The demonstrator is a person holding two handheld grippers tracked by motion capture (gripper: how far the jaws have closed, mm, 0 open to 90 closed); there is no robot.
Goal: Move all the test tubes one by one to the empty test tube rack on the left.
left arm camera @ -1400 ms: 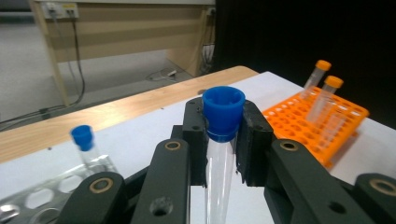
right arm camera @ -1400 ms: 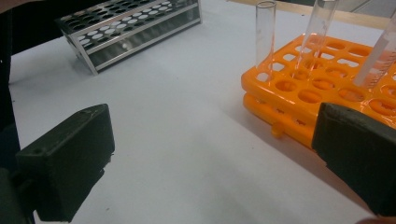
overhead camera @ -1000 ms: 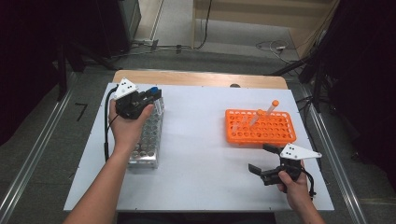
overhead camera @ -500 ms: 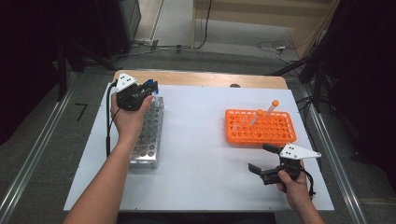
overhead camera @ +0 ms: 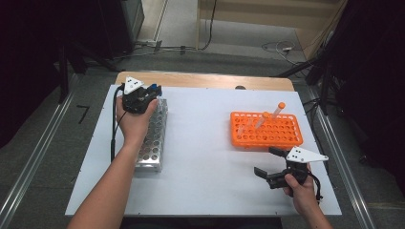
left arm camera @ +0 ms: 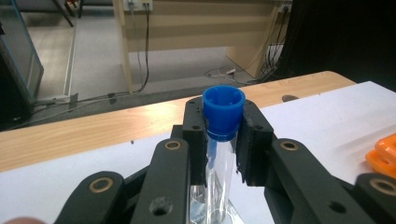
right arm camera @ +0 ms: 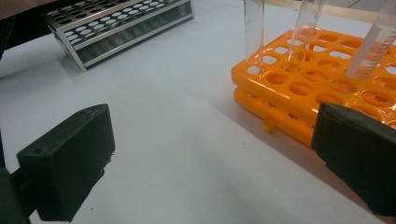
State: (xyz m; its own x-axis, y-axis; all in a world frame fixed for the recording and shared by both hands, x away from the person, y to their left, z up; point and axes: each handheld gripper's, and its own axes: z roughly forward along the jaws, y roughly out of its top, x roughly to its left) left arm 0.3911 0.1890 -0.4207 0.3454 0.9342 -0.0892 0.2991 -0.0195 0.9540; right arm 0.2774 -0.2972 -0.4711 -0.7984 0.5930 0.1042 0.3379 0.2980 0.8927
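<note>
My left gripper (overhead camera: pixel 155 90) (left arm camera: pixel 223 140) is shut on a clear test tube with a blue cap (left arm camera: pixel 223 112) (overhead camera: pixel 153 88), held upright over the far end of the metal tube rack (overhead camera: pixel 154 138). Its lower end reaches down to the rack's top (left arm camera: pixel 212 215). An orange tube rack (overhead camera: pixel 266 130) (right arm camera: pixel 317 88) stands at the right with a few clear tubes (overhead camera: pixel 278 110) (right arm camera: pixel 254 28) in it, orange-capped in the high view. My right gripper (overhead camera: pixel 270 162) (right arm camera: pixel 210 158) rests open near the front right of the table, its jaws wide apart with nothing between them, just short of the orange rack.
A white mat (overhead camera: pixel 205 157) covers the table, with a wooden strip (overhead camera: pixel 205 80) along the far edge. The metal rack (right arm camera: pixel 121 28) lies far left in the right gripper view. Floor, cables and dark equipment surround the table.
My left hand has carried the blue-capped tube toward the far end of the metal rack and a little lower. The right gripper has stayed put.
</note>
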